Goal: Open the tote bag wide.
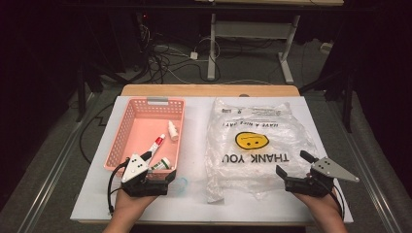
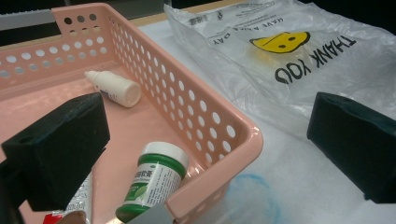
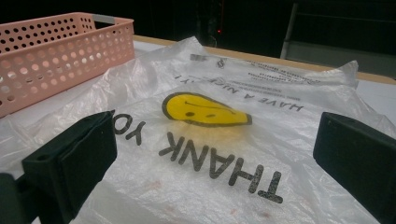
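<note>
High view: the left gripper (image 1: 154,180) sits at the pink basket's (image 1: 115,141) near corner, the right gripper (image 1: 297,171) at the plastic bag's (image 1: 252,145) right edge.

Left gripper view: jaws released; the green bottle (image 2: 154,182) lies just ahead between them, cap away.

Right gripper view: jaws released, the bag spread ahead.

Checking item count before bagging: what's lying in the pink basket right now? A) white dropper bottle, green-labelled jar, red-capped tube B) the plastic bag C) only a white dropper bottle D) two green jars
A: the pink basket holds a white dropper bottle, a green-labelled jar and a red-capped tube.
</note>
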`<action>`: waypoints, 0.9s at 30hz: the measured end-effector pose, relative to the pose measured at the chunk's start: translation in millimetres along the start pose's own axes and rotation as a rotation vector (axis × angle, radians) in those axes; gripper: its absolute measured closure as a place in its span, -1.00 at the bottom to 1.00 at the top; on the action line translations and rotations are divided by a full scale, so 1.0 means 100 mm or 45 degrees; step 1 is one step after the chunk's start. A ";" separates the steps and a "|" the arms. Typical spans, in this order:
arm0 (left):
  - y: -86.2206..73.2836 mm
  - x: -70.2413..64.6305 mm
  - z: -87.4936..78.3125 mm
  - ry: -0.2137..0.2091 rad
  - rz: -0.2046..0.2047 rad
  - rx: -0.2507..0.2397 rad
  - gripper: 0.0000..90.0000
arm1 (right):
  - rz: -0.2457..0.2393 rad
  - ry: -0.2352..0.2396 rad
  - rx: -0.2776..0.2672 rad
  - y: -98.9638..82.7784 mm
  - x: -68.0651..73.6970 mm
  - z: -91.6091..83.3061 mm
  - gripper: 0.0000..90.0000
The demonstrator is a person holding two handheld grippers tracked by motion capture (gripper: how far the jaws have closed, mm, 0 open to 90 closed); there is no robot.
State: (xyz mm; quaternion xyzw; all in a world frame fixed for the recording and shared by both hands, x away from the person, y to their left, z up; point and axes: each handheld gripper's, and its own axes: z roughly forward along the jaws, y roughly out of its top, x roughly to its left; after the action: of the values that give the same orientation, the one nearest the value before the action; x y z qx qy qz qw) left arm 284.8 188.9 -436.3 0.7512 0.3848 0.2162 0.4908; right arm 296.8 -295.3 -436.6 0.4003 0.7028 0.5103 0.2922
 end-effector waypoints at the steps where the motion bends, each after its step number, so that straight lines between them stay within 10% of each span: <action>1: 0.00 0.00 0.00 -0.001 -0.002 -0.003 -1.00 | 0.001 0.005 0.004 0.00 0.00 0.00 -1.00; 27: 0.06 -0.08 0.03 -0.016 0.038 0.000 -1.00 | -0.010 -0.019 0.010 0.07 -0.07 -0.15 -0.99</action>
State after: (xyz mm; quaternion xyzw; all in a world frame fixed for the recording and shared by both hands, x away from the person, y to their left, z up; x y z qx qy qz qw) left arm 284.1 179.8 -431.9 0.7583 0.3703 0.2187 0.4900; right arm 289.8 -308.1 -425.4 0.4027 0.7042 0.5033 0.2978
